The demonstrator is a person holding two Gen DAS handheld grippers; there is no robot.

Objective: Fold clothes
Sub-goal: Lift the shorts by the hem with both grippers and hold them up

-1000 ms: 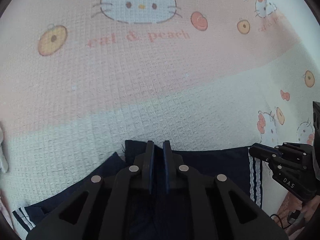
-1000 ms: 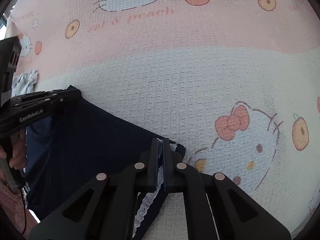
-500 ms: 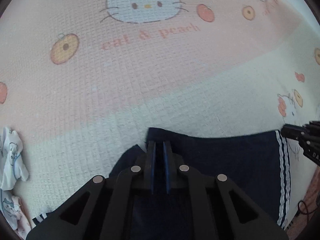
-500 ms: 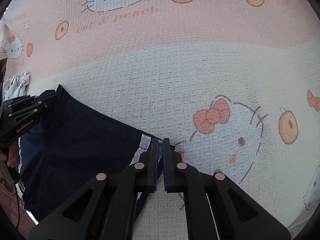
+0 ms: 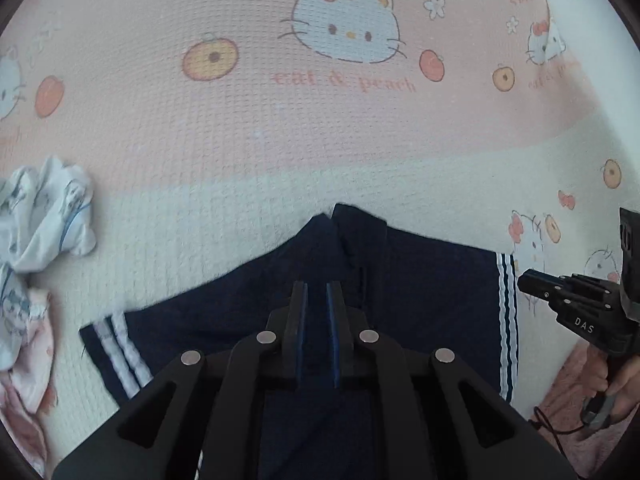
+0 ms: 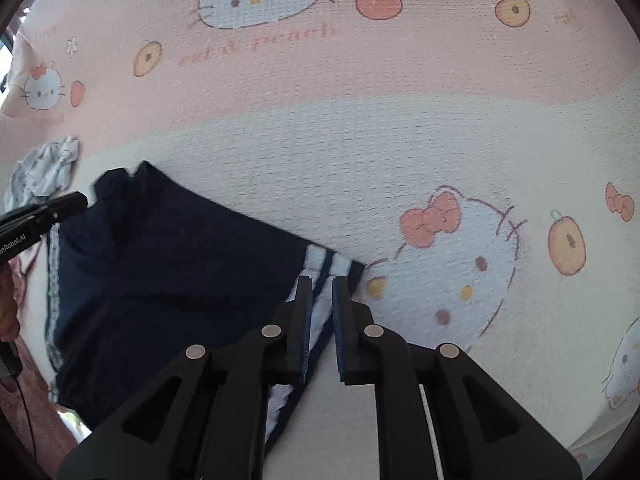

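Both our grippers have lifted off the navy shorts; left gripper nearly closed, empty, right gripper opening, empty

The left gripper points steeply down, its black arms filling the lower middle of its own view, the two blue-lined fingers nearly parallel with a narrow gap. In the right wrist view it shows only as a dark tip at the left edge. The right gripper also tilts steeply down in the lower centre of its view; its jaws are opening, a slim gap between the pads. Seen from the left wrist camera, it sits at the right edge, a hand wrapped around its handle below.
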